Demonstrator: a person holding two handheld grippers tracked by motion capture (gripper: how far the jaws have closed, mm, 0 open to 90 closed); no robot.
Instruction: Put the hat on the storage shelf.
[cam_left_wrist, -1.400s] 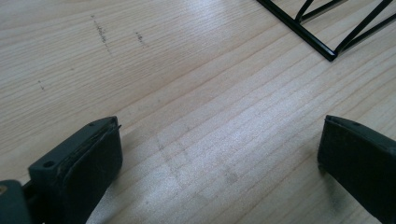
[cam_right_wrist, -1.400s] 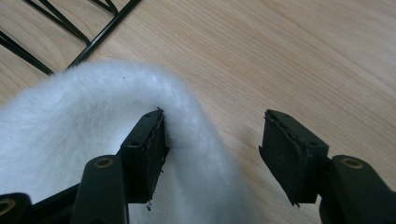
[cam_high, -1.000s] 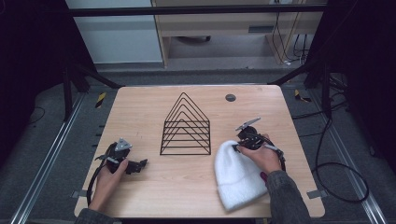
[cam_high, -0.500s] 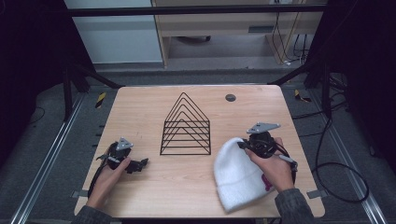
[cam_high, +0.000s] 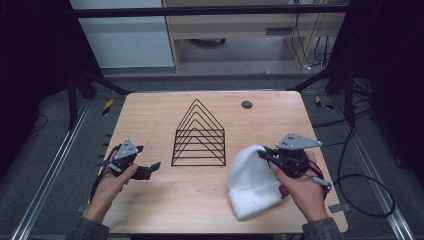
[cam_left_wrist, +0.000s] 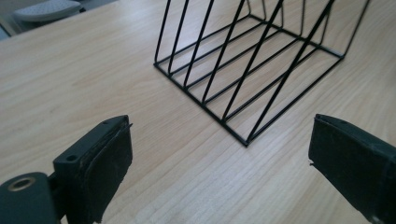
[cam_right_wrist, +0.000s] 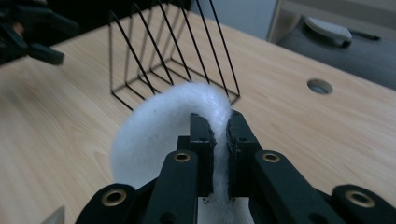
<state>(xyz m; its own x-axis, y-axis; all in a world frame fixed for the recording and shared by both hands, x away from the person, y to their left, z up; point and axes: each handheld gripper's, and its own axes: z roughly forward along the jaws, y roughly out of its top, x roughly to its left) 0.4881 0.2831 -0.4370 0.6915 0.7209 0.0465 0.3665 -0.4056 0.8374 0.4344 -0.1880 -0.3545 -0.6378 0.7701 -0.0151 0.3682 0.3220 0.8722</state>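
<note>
In the high view, the right gripper (cam_high: 265, 155) sat at the lower right of the frame, clamped on the edge of a white fluffy knitted beanie (cam_high: 252, 182), which lay on the light wooden table (cam_high: 200, 200) with its gripped end raised. The left gripper (cam_high: 150, 168) rested at the lower left in a hand (cam_high: 111, 182), its jaws spread and grasping nothing. A black wire triangular file rack (cam_high: 198, 135) stood at the centre of the frame, between the two grippers.

In the left gripper view, the jaws stood wide apart at the bottom corners, with bare table (cam_left_wrist: 93, 79) between them and the rack (cam_left_wrist: 254, 60) in the upper middle.

In the right gripper view, the jaws at bottom centre pinched a fold of the beanie (cam_right_wrist: 159, 135), which bulged up at centre frame, just in front of the rack (cam_right_wrist: 173, 56). The left gripper (cam_right_wrist: 28, 32) showed at the upper left corner.
</note>
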